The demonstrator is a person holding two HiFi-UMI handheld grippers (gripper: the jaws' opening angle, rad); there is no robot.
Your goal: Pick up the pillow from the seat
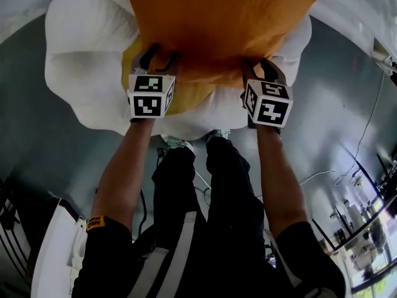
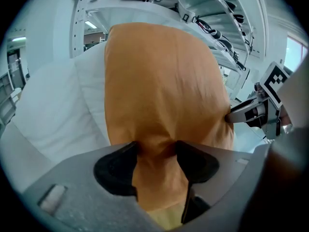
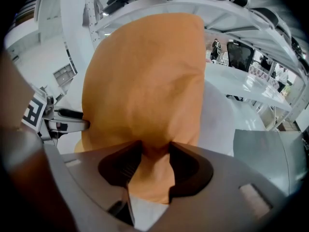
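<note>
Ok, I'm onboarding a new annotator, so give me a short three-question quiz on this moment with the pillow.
1. True or false: the soft orange fabric pillow lies untouched on the puffy white cushioned seat.
2. What does the left gripper pinch? A. white seat fabric B. the pillow's near edge C. nothing
3. Fill in: the right gripper is shut on the ____.
Key: 1 false, both grippers clamp it; 2 B; 3 pillow.

White seat [image 1: 80,61] (puffy) close behind pillow [image 1: 217,23]
</note>
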